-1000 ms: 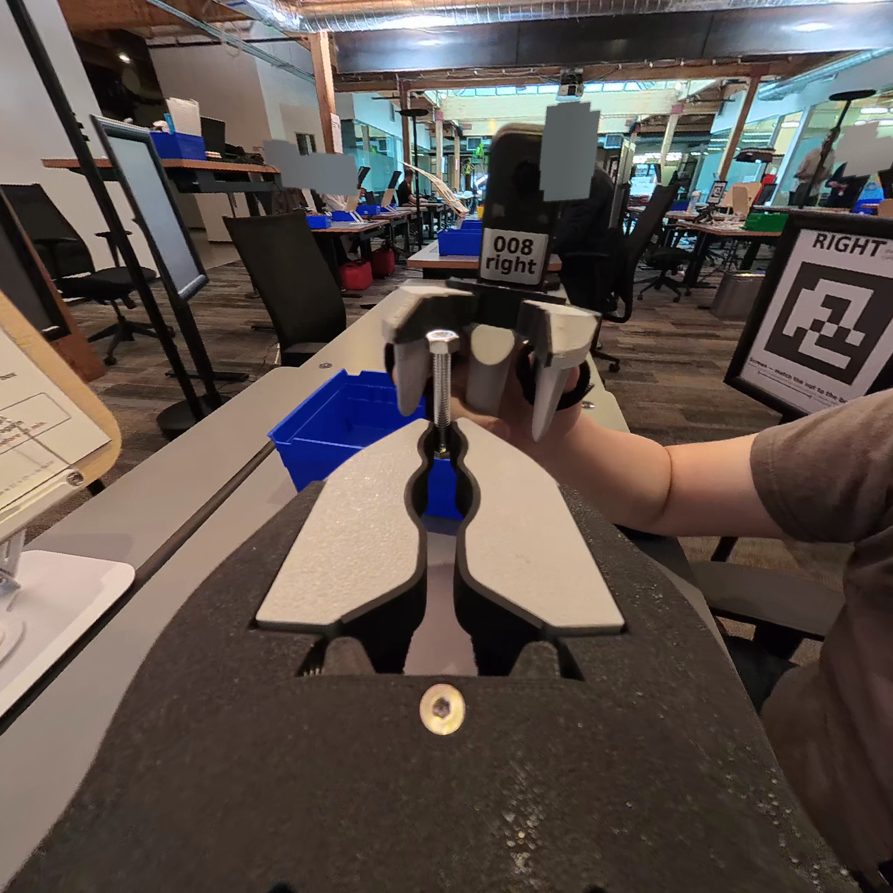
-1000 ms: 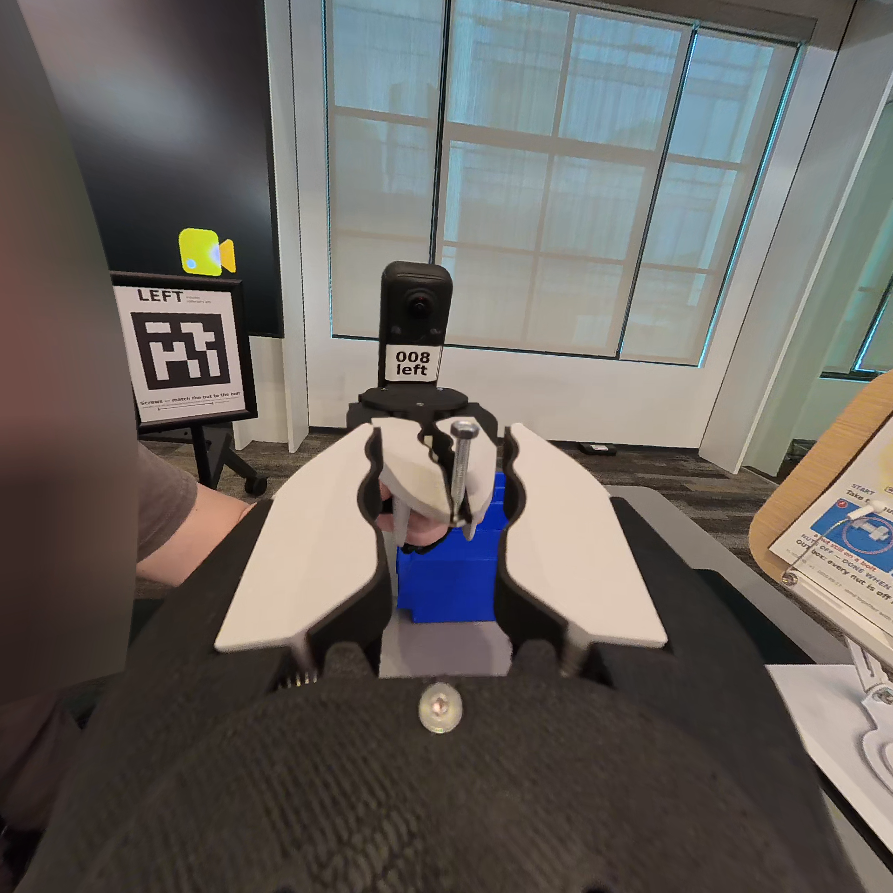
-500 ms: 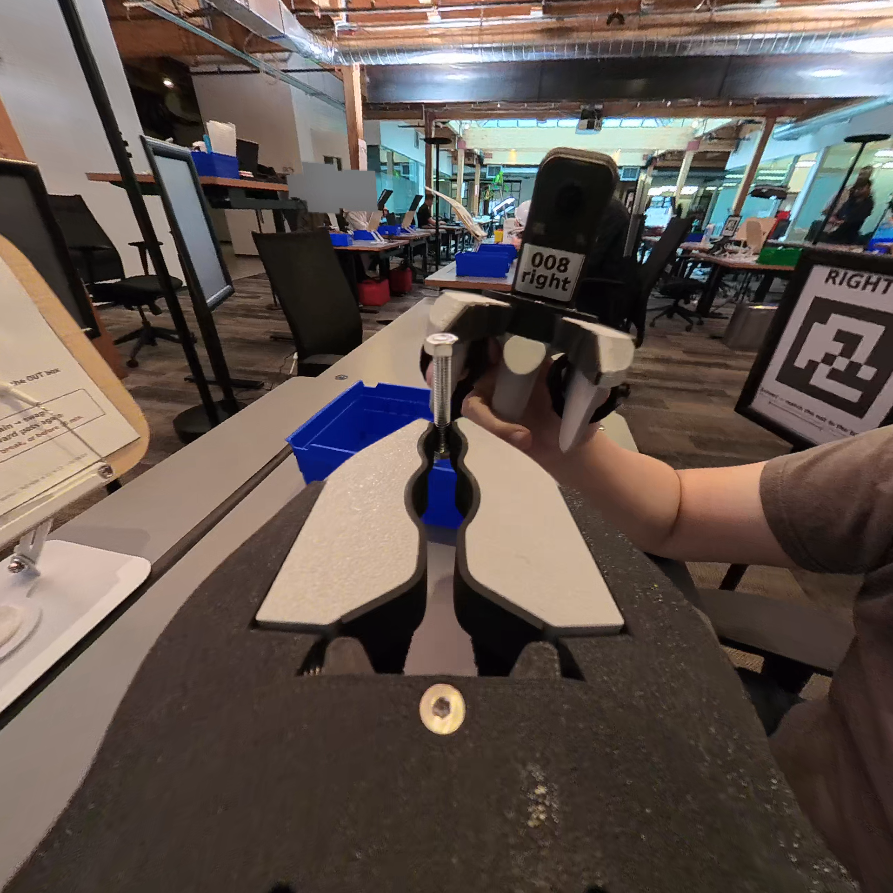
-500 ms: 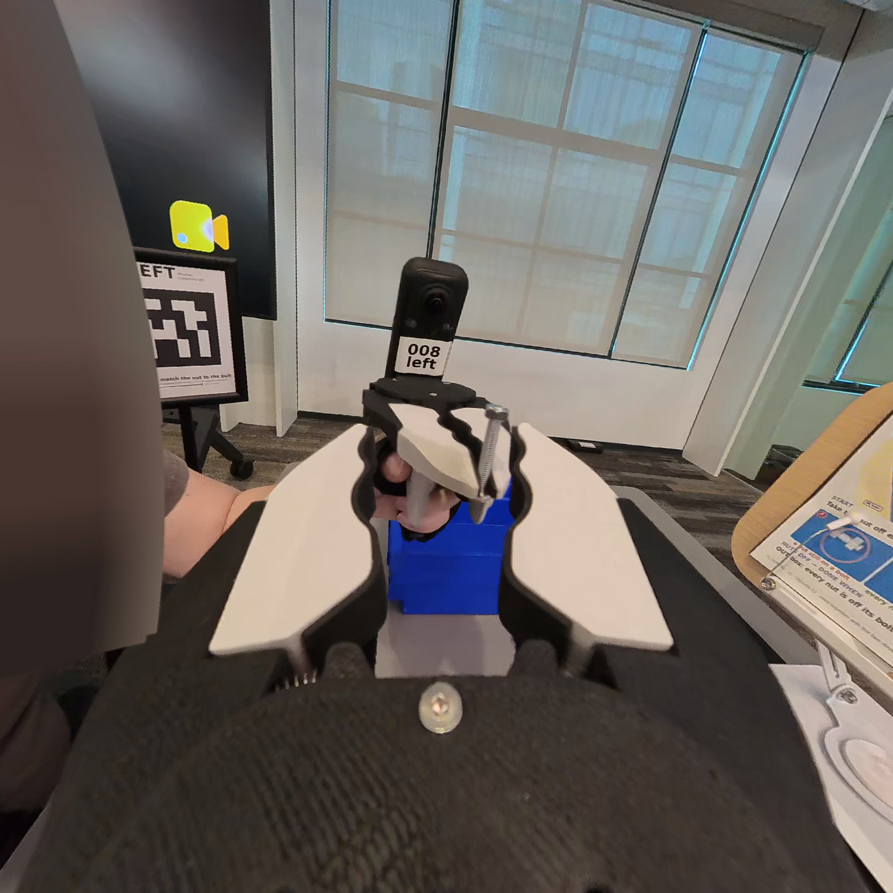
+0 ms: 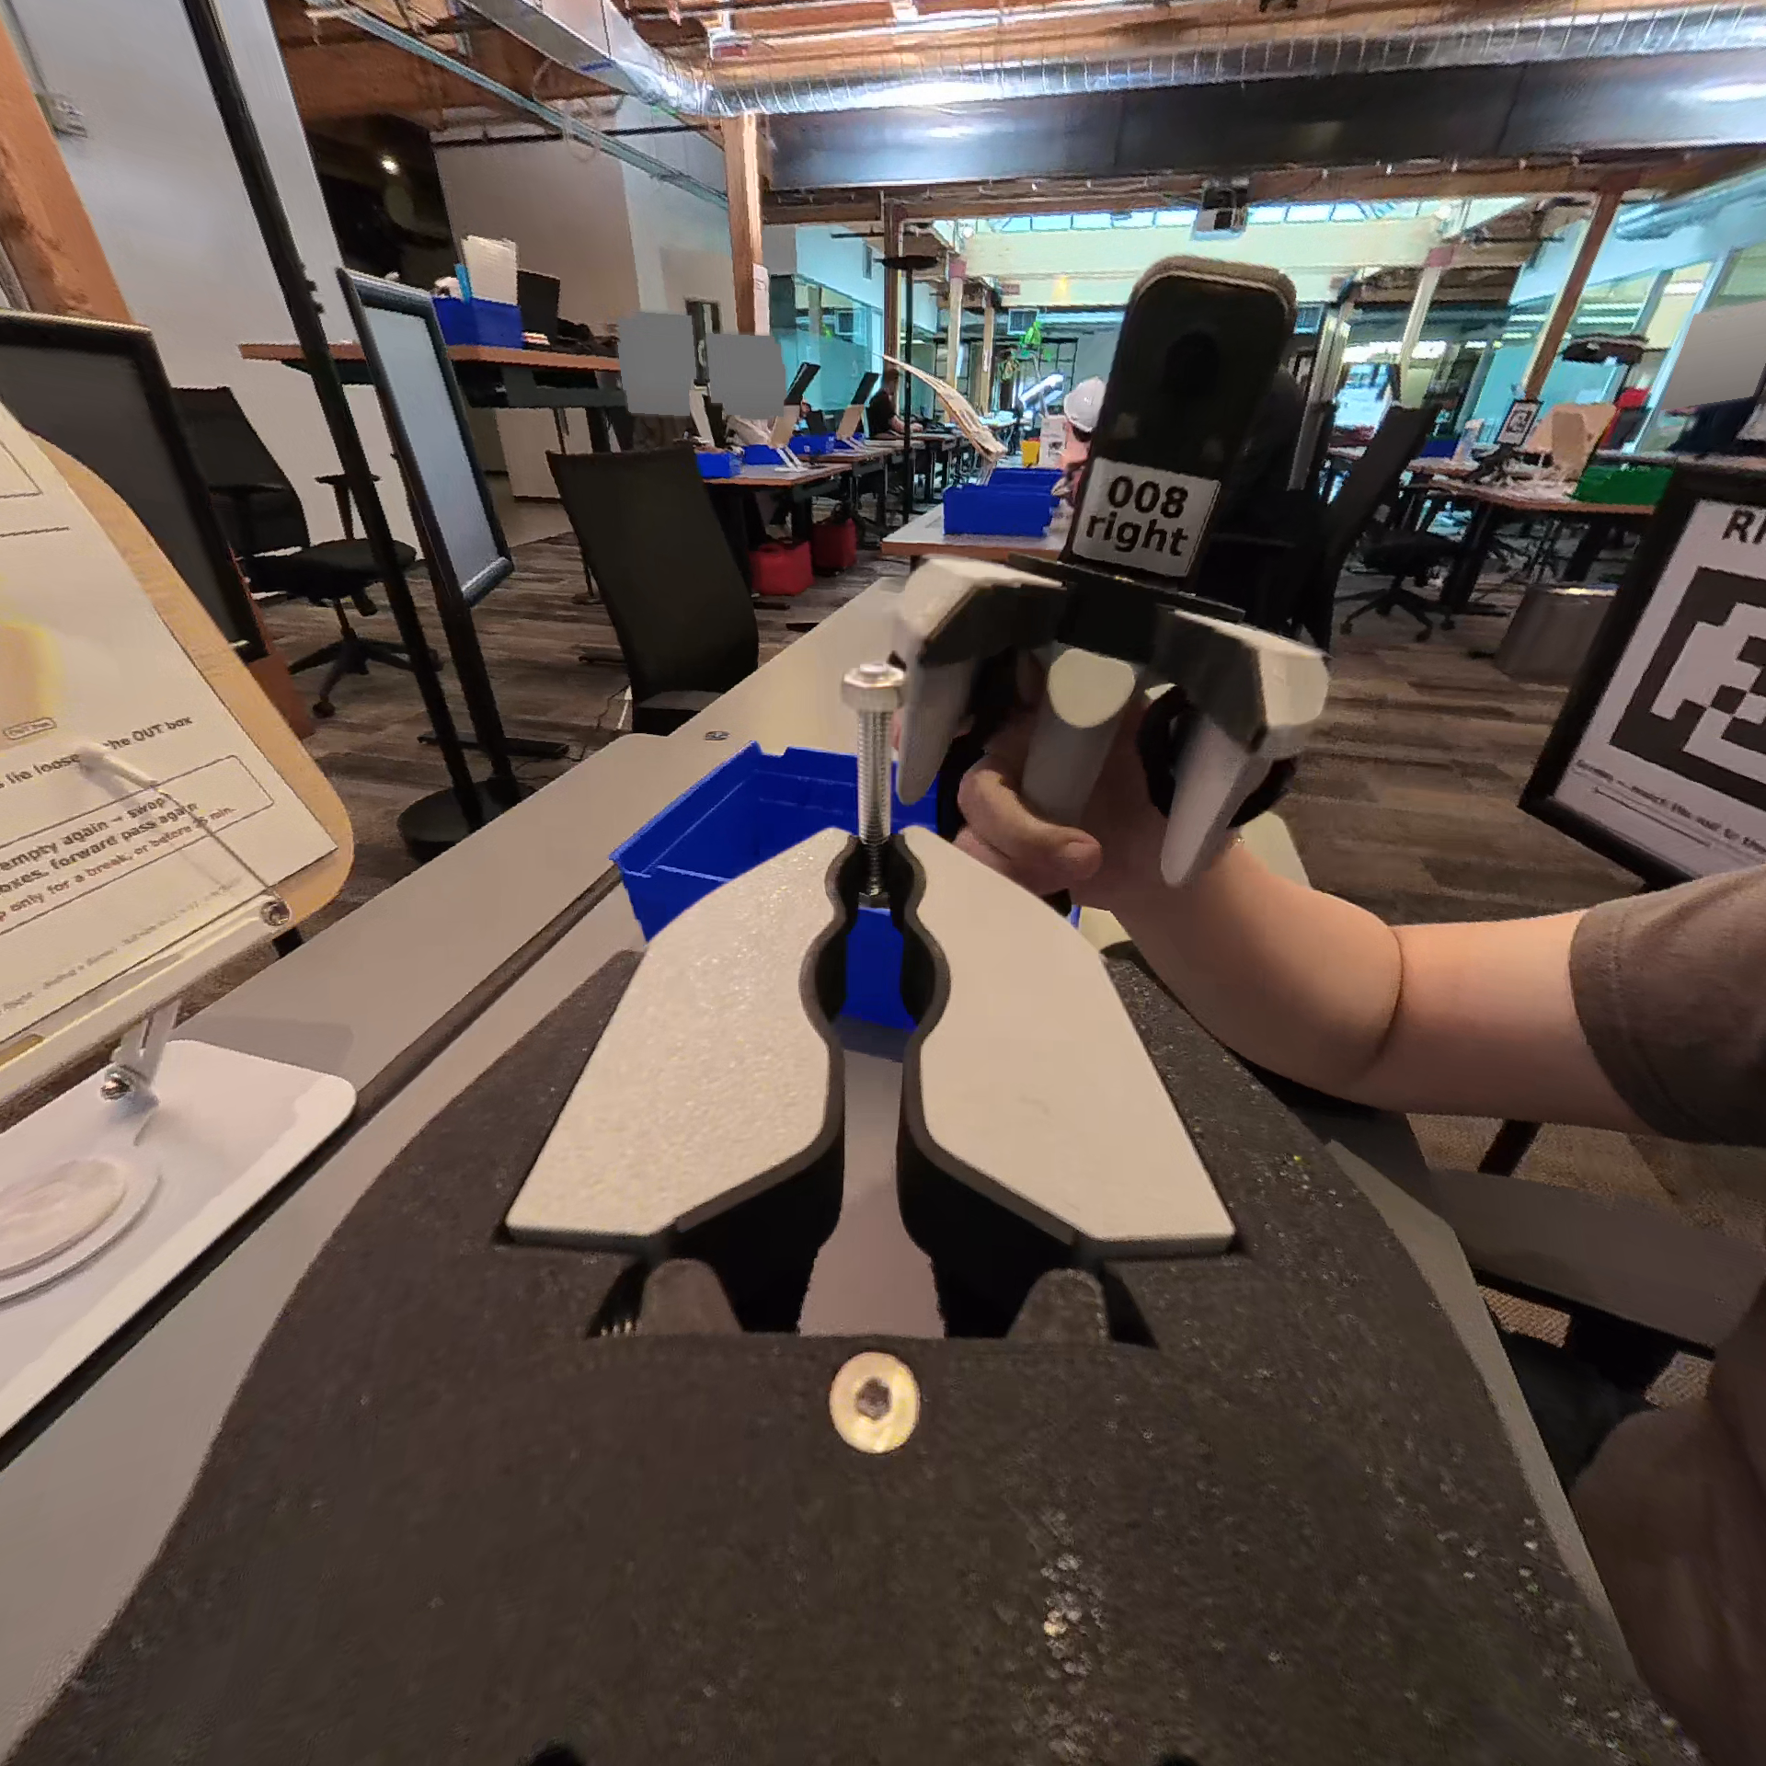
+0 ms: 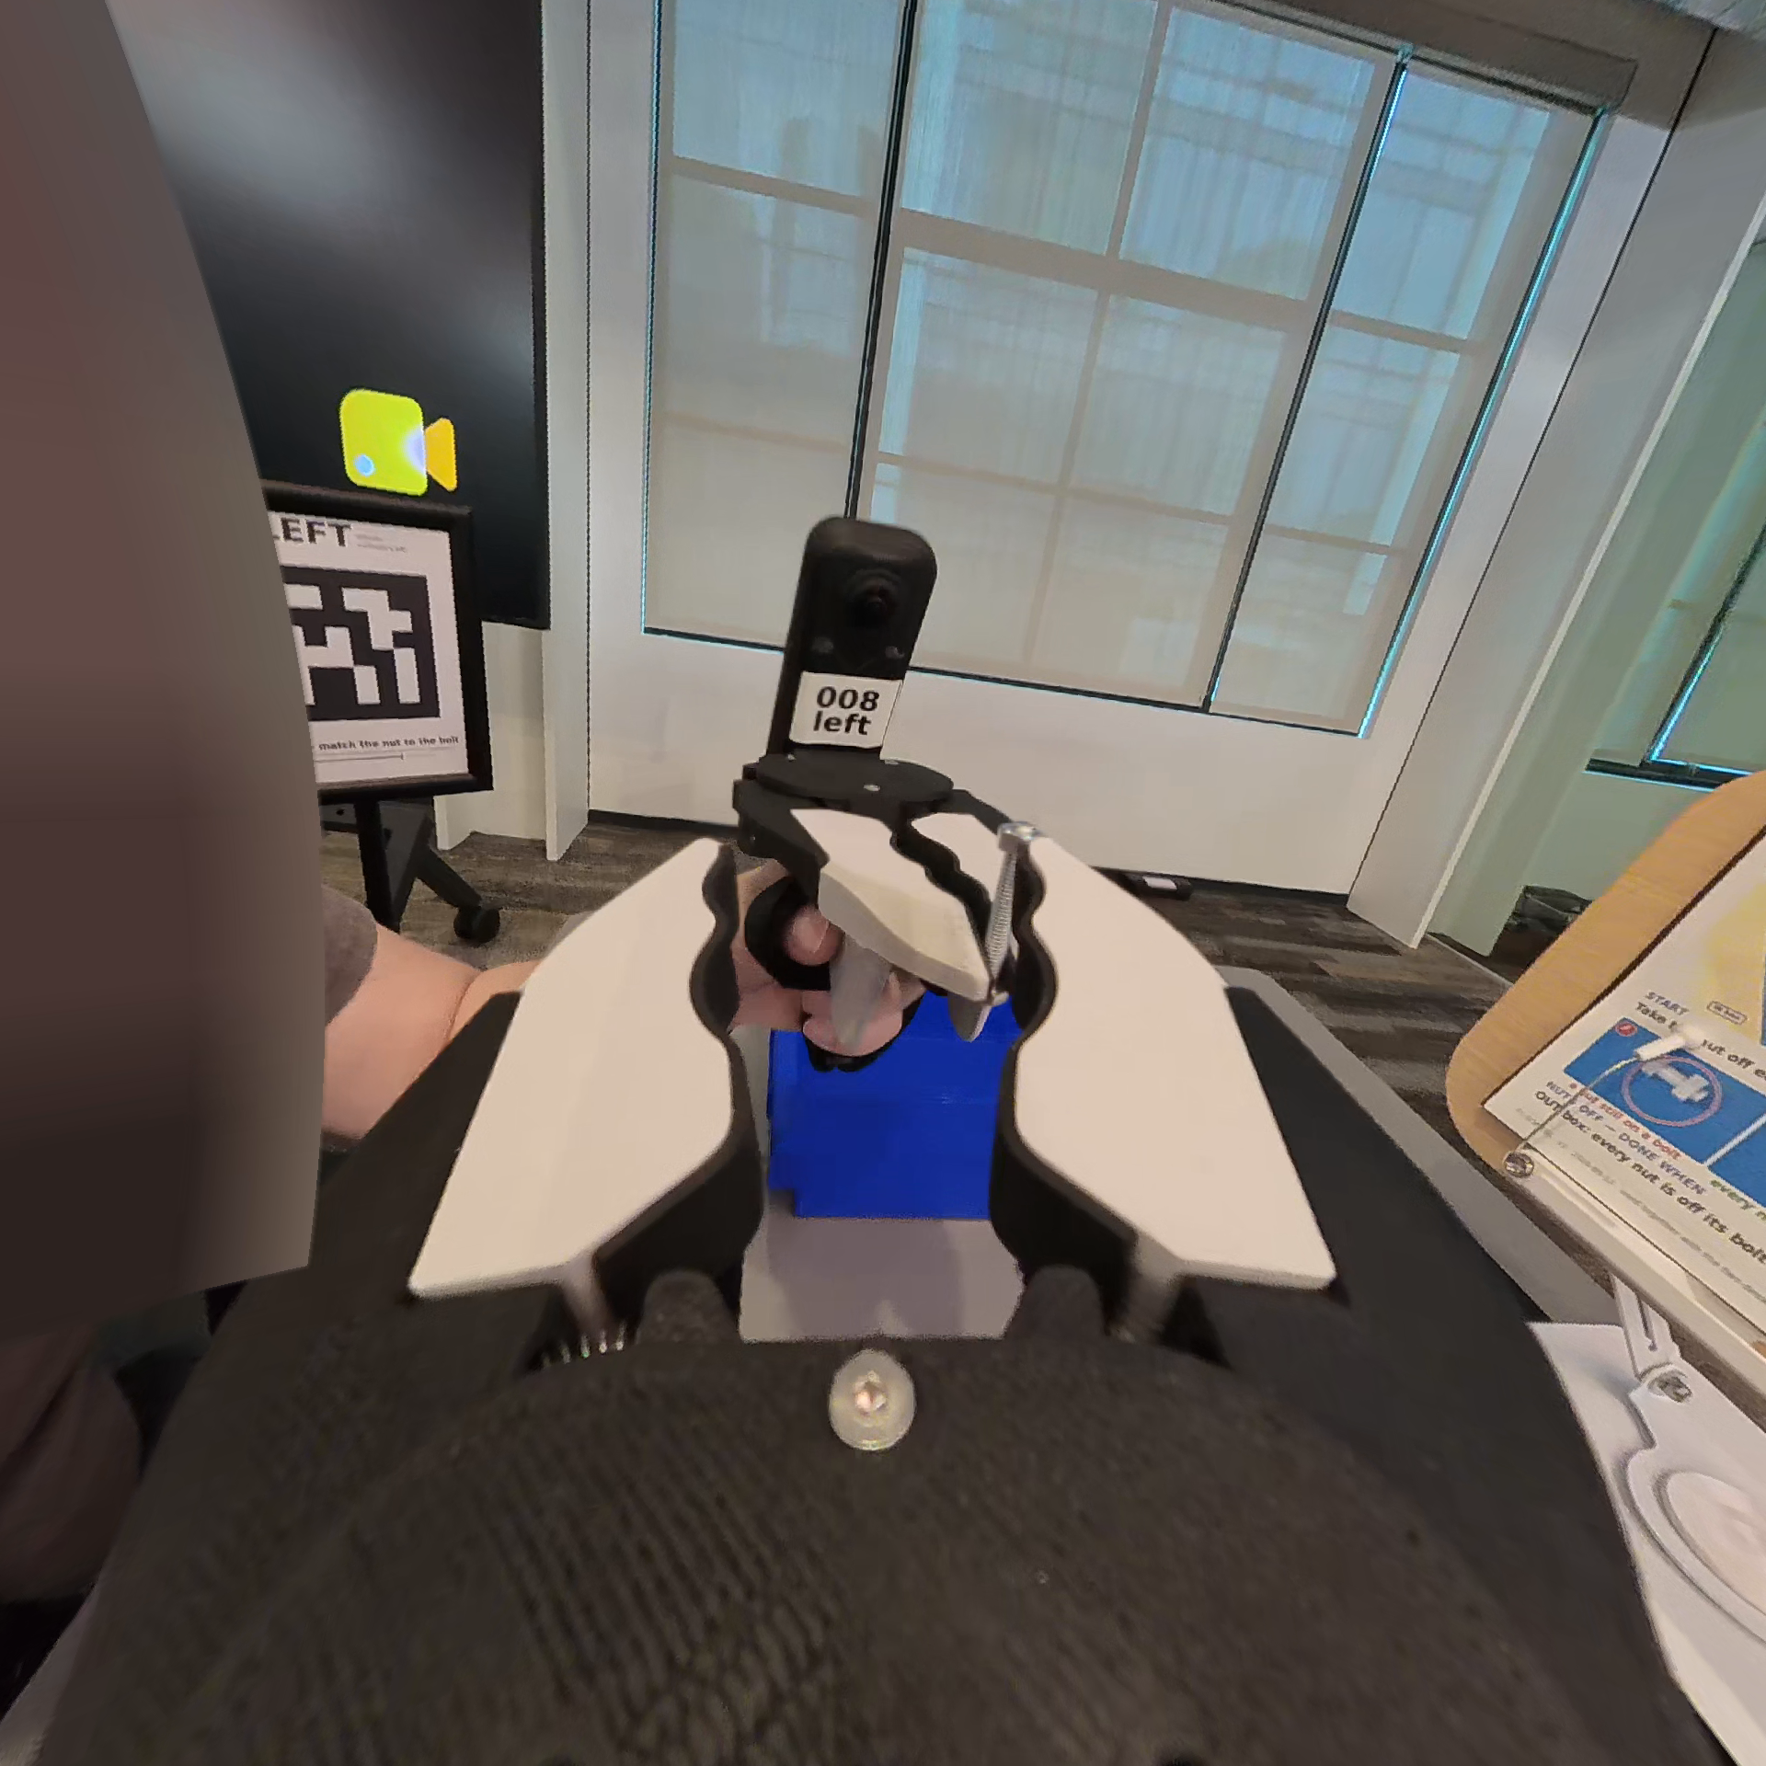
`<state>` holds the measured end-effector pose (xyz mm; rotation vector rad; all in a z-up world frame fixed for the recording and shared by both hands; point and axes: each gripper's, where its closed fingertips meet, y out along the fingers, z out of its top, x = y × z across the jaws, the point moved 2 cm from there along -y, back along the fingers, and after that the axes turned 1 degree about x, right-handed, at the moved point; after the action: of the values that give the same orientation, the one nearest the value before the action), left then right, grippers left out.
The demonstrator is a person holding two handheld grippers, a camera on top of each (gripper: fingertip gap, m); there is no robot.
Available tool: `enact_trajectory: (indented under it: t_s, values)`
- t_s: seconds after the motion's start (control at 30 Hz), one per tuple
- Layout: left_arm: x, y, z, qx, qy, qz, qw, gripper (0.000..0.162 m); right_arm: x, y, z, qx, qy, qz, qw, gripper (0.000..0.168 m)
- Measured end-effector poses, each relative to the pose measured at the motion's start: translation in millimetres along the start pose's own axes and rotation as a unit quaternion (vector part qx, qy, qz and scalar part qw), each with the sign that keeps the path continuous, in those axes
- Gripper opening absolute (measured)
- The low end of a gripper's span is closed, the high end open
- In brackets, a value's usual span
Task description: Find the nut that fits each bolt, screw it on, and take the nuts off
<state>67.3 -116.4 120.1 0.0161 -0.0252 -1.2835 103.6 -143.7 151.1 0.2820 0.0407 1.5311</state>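
My left gripper (image 5: pixel 874 846) is shut on the lower end of a silver bolt (image 5: pixel 872 755), which stands upright with its head on top. No nut shows on the bolt. My right gripper (image 5: pixel 1051 822) faces it from across, held in a hand, open and empty, with its near finger just right of the bolt head. In the right wrist view my right gripper (image 6: pixel 874 860) stands wide open. Beyond it the left gripper (image 6: pixel 984 1003) is tilted and holds the bolt (image 6: pixel 1003 908) close to my right finger (image 6: pixel 1128 1032). A blue bin (image 5: pixel 755 831) sits on the table below both grippers.
The grey table (image 5: pixel 430 956) runs forward. An instruction board (image 5: pixel 143 812) on a white base stands at its left and shows at the right of the right wrist view (image 6: pixel 1644 1099). A framed marker sign (image 5: pixel 1701 688) stands to the right. Another sign (image 6: pixel 373 650) stands behind the left gripper. Spacing between my two grippers at the tips: around 5 cm.
The right gripper has shifted right, off the bolt. In the right wrist view the left gripper with the bolt has tilted and moved toward my right finger.
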Motion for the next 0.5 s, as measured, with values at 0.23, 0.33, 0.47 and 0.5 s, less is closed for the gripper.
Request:
enact_trajectory:
  t_s: [0.23, 0.33, 0.47, 0.5]
  values:
    - [19, 13, -8, -0.016, 0.013, -0.039, 0.999, 0.005, 2, 3, -4, 0.004, 0.019, 0.000, 1.000, 0.056]
    - [21, 16, -10, -0.019, 0.007, -0.039, 0.999, 0.005, -3, 8, -9, -0.006, 0.022, 0.016, 1.000, 0.057]
    - [6, 6, -4, -0.005, 0.002, -0.007, 1.000, 0.005, 1, 4, -6, -0.008, 0.001, -0.004, 1.000, 0.057]
    - [1, 2, -2, -0.002, 0.000, 0.005, 1.000, 0.005, -1, 2, -3, -0.001, 0.004, 0.003, 1.000, 0.054]
